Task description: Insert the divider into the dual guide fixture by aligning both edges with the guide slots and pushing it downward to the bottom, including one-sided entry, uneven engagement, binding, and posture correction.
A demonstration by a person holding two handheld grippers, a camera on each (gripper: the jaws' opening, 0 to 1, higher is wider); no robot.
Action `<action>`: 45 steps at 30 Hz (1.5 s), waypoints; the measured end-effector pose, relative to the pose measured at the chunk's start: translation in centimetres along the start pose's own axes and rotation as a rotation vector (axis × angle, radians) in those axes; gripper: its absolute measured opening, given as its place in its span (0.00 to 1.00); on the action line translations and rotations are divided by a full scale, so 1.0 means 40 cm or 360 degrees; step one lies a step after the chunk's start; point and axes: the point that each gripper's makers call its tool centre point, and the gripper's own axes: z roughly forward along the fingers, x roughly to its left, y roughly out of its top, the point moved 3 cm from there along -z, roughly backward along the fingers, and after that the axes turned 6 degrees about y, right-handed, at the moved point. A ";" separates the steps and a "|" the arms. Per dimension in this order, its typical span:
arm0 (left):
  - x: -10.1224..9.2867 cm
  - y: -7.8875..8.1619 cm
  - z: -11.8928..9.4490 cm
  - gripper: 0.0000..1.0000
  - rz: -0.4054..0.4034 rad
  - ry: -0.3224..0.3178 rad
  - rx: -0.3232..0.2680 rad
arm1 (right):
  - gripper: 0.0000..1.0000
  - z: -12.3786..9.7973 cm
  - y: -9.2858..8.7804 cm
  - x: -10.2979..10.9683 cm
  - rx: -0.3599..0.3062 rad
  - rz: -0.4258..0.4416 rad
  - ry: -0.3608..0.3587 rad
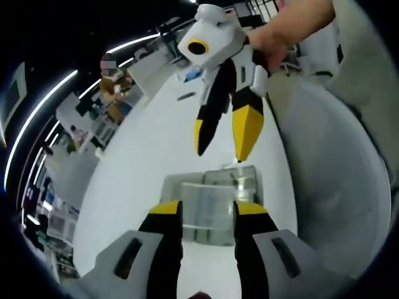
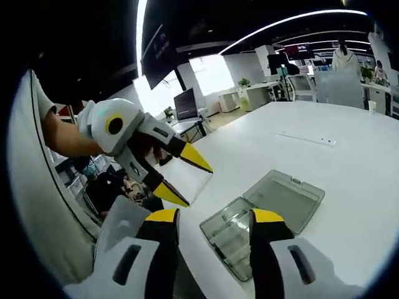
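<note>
My left gripper [image 1: 209, 210] holds a clear plastic divider [image 1: 209, 215] upright between its yellow-tipped jaws. The right gripper view shows this gripper [image 2: 187, 180] at the left, with the divider [image 2: 187, 177] spanning its tips above the table edge. The clear guide fixture [image 1: 240, 177] lies on the white table just beyond the divider; from the right it looks like an open, smoky two-part tray [image 2: 274, 205]. My right gripper [image 1: 221, 146] hangs over the fixture with its jaws apart and nothing in them. Its own tips [image 2: 215, 218] frame the fixture's near end.
The white table [image 1: 156, 143] stretches far beyond the fixture. A thin strip [image 2: 308, 138] lies on it further out. A hand [image 1: 280, 31] grips the right gripper. Desks, monitors and a standing person [image 2: 343, 56] are in the background.
</note>
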 end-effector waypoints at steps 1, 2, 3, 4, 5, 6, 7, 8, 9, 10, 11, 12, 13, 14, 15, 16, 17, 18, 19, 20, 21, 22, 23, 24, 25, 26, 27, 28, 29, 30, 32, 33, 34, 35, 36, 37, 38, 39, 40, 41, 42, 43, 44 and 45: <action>-0.002 0.001 0.001 0.29 0.0003 0.0000 -0.0001 | 0.40 0.001 0.002 0.001 -0.0009 0.0004 0.0004; -0.004 0.003 0.003 0.29 0.0008 0.0001 -0.0002 | 0.39 0.001 0.003 0.003 -0.0014 0.0006 0.0007; -0.006 0.004 0.004 0.29 0.0010 0.0002 -0.0003 | 0.39 0.002 0.005 0.005 -0.0018 0.0011 0.0014; -0.007 0.005 0.005 0.29 0.0009 -0.0001 -0.0005 | 0.38 0.004 0.005 0.008 -0.0018 0.0020 0.0022; -0.009 0.007 0.006 0.29 0.0007 -0.0001 -0.0009 | 0.38 0.005 0.005 0.011 -0.0017 0.0021 0.0030; -0.010 0.010 0.007 0.29 0.0007 -0.0001 -0.0012 | 0.36 0.006 0.005 0.013 -0.0017 0.0017 0.0036; -0.010 0.011 0.008 0.29 0.0009 0.0000 -0.0013 | 0.35 0.006 0.006 0.014 -0.0020 0.0021 0.0041; -0.011 0.012 0.009 0.29 0.0012 0.0001 -0.0013 | 0.35 0.007 0.007 0.017 -0.0025 0.0033 0.0049; -0.012 0.013 0.009 0.29 0.0014 0.0002 -0.0014 | 0.34 0.008 0.008 0.019 -0.0029 0.0041 0.0054; -0.012 0.014 0.009 0.29 0.0014 0.0004 -0.0016 | 0.34 0.009 0.009 0.022 -0.0032 0.0049 0.0064; -0.012 0.014 0.009 0.29 0.0014 0.0004 -0.0016 | 0.32 0.009 0.009 0.025 -0.0029 0.0053 0.0072; -0.013 0.016 0.010 0.29 0.0016 0.0004 -0.0019 | 0.30 0.009 0.008 0.026 -0.0026 0.0055 0.0078; -0.013 0.017 0.009 0.29 0.0019 0.0005 -0.0019 | 0.30 0.010 0.008 0.027 -0.0027 0.0059 0.0080; -0.014 0.019 0.010 0.29 0.0022 0.0006 -0.0019 | 0.30 0.011 0.010 0.029 -0.0035 0.0069 0.0085; -0.014 0.019 0.010 0.29 0.0023 0.0008 -0.0020 | 0.30 0.012 0.011 0.030 -0.0040 0.0076 0.0090; -0.013 0.019 0.010 0.29 0.0020 0.0012 -0.0022 | 0.29 0.013 0.012 0.032 -0.0043 0.0083 0.0097; -0.012 0.020 0.010 0.29 0.0020 0.0015 -0.0023 | 0.29 0.013 0.013 0.033 -0.0043 0.0083 0.0100; -0.012 0.020 0.011 0.29 0.0019 0.0017 -0.0022 | 0.29 0.014 0.015 0.034 -0.0048 0.0086 0.0104; -0.013 0.021 0.011 0.29 0.0019 0.0018 -0.0022 | 0.28 0.015 0.016 0.037 -0.0050 0.0090 0.0111; -0.013 0.021 0.011 0.29 0.0020 0.0019 -0.0022 | 0.28 0.016 0.016 0.037 -0.0049 0.0092 0.0113; -0.014 0.021 0.012 0.29 0.0022 0.0021 -0.0023 | 0.28 0.018 0.016 0.037 -0.0046 0.0092 0.0115; -0.015 0.022 0.012 0.29 0.0021 0.0020 -0.0026 | 0.27 0.019 0.016 0.037 -0.0048 0.0095 0.0117; -0.015 0.023 0.013 0.29 0.0021 0.0022 -0.0030 | 0.27 0.020 0.017 0.038 -0.0050 0.0103 0.0121; -0.016 0.024 0.013 0.29 0.0022 0.0023 -0.0032 | 0.27 0.021 0.018 0.037 -0.0053 0.0104 0.0123; -0.017 0.028 0.014 0.29 0.0021 0.0026 -0.0035 | 0.26 0.023 0.019 0.038 -0.0054 0.0107 0.0126; -0.017 0.029 0.014 0.29 0.0021 0.0027 -0.0035 | 0.26 0.024 0.019 0.039 -0.0057 0.0111 0.0128; -0.016 0.029 0.015 0.29 0.0021 0.0029 -0.0036 | 0.25 0.025 0.020 0.040 -0.0057 0.0116 0.0129; -0.016 0.030 0.016 0.29 0.0021 0.0030 -0.0038 | 0.24 0.027 0.021 0.039 -0.0058 0.0117 0.0131; -0.016 0.033 0.016 0.29 0.0023 0.0031 -0.0041 | 0.24 0.027 0.021 0.039 -0.0059 0.0117 0.0132; -0.016 0.034 0.016 0.29 0.0023 0.0031 -0.0043 | 0.23 0.028 0.022 0.039 -0.0060 0.0124 0.0135; -0.015 0.037 0.018 0.29 0.0024 0.0033 -0.0048 | 0.23 0.029 0.022 0.037 -0.0062 0.0125 0.0133; -0.015 0.038 0.018 0.29 0.0024 0.0033 -0.0048 | 0.22 0.029 0.022 0.037 -0.0063 0.0131 0.0131; -0.015 0.040 0.019 0.29 0.0025 0.0034 -0.0052 | 0.21 0.029 0.025 0.036 -0.0070 0.0135 0.0132; -0.015 0.041 0.019 0.29 0.0027 0.0033 -0.0052 | 0.21 0.029 0.025 0.035 -0.0071 0.0140 0.0132; -0.015 0.042 0.019 0.29 0.0031 0.0034 -0.0054 | 0.20 0.028 0.027 0.034 -0.0075 0.0146 0.0134; -0.014 0.043 0.019 0.29 0.0031 0.0034 -0.0055 | 0.19 0.028 0.028 0.035 -0.0076 0.0154 0.0136; -0.014 0.045 0.020 0.29 0.0031 0.0036 -0.0058 | 0.19 0.028 0.028 0.034 -0.0077 0.0153 0.0136; -0.013 0.045 0.019 0.29 0.0033 0.0036 -0.0059 | 0.18 0.028 0.028 0.034 -0.0076 0.0154 0.0134; -0.012 0.047 0.020 0.29 0.0037 0.0039 -0.0059 | 0.18 0.029 0.028 0.033 -0.0074 0.0162 0.0132; -0.012 0.047 0.019 0.29 0.0037 0.0040 -0.0061 | 0.18 0.029 0.029 0.032 -0.0076 0.0170 0.0134; -0.012 0.048 0.019 0.29 0.0039 0.0040 -0.0062 | 0.18 0.029 0.029 0.032 -0.0079 0.0174 0.0135; -0.012 0.048 0.019 0.29 0.0042 0.0042 -0.0062 | 0.17 0.029 0.029 0.032 -0.0080 0.0182 0.0136; -0.012 0.049 0.019 0.29 0.0047 0.0044 -0.0064 | 0.17 0.030 0.029 0.031 -0.0079 0.0186 0.0136; -0.012 0.050 0.019 0.29 0.0049 0.0045 -0.0064 | 0.16 0.030 0.027 0.030 -0.0072 0.0194 0.0134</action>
